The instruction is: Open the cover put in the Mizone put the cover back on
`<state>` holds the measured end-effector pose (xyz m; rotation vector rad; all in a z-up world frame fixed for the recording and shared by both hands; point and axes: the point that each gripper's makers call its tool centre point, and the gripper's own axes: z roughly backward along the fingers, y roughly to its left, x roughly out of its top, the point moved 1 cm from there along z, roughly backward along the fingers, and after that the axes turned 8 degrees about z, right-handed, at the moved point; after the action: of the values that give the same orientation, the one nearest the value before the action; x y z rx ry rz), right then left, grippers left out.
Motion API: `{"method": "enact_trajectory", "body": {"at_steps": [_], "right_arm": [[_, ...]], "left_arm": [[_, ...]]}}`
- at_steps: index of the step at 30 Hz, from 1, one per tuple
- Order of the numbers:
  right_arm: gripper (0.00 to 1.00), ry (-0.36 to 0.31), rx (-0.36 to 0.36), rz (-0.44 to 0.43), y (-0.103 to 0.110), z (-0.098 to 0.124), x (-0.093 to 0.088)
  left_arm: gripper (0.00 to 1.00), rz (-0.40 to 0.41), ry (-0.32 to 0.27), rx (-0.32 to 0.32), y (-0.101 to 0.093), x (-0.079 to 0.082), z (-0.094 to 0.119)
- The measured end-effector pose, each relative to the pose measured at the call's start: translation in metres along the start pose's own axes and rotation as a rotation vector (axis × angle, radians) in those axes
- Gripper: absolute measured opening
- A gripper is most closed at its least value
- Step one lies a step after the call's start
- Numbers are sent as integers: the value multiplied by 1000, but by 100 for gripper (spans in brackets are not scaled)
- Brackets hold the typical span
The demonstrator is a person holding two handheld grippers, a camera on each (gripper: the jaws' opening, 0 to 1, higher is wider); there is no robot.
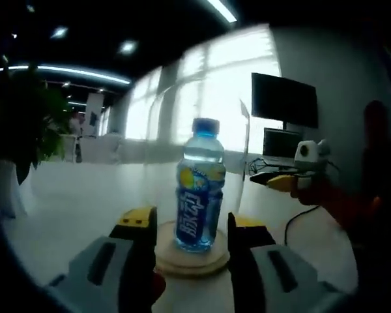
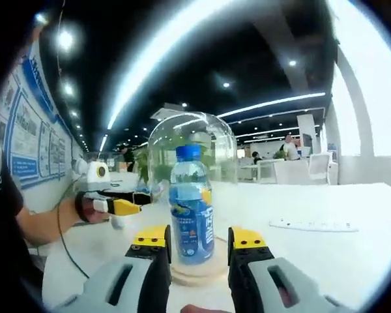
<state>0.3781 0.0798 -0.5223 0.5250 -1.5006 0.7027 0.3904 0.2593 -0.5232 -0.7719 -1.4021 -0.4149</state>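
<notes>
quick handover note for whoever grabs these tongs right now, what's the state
Left tongs: open, empty, aimed at the base.
Right tongs: open, empty, facing the bottle from the opposite side.
Mizone bottle stands upright on the round wooden base, with the clear glass cover over it.
Done: bottle is in and appears covered.
Left: check that the cover sits squarely on the base, then back both tongs away.

Open-plan office, monitor, laptop, white desks, ceiling strip lights

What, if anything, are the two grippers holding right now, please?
Nothing: both grippers, left gripper and right gripper, are open, facing the blue Mizone bottle under the clear glass dome.
</notes>
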Motion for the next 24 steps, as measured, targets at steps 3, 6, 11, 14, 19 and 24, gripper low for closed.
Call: {"method": "enact_trajectory", "body": {"at_steps": [3, 6, 11, 14, 19, 24], "right_arm": [[26, -10, -16, -17, 0, 4, -6], [25, -42, -23, -64, 1, 7, -9], [21, -45, -68, -80, -7, 9, -16], [18, -68, -75, -101, -7, 11, -12], [17, -69, -83, -70, -7, 14, -10], [17, -46, -69, -6, -3, 17, -13]], "left_arm": [[33, 5, 2, 13, 1, -7, 4], [32, 30, -6, 33, 6, -15, 4], [29, 28, -4, 90, 13, -18, 3], [29, 21, -11, 80, 7, -19, 5], [28, 8, 6, 88, 6, -22, 3], [28, -17, 18, 85, -1, -24, 4]]}}
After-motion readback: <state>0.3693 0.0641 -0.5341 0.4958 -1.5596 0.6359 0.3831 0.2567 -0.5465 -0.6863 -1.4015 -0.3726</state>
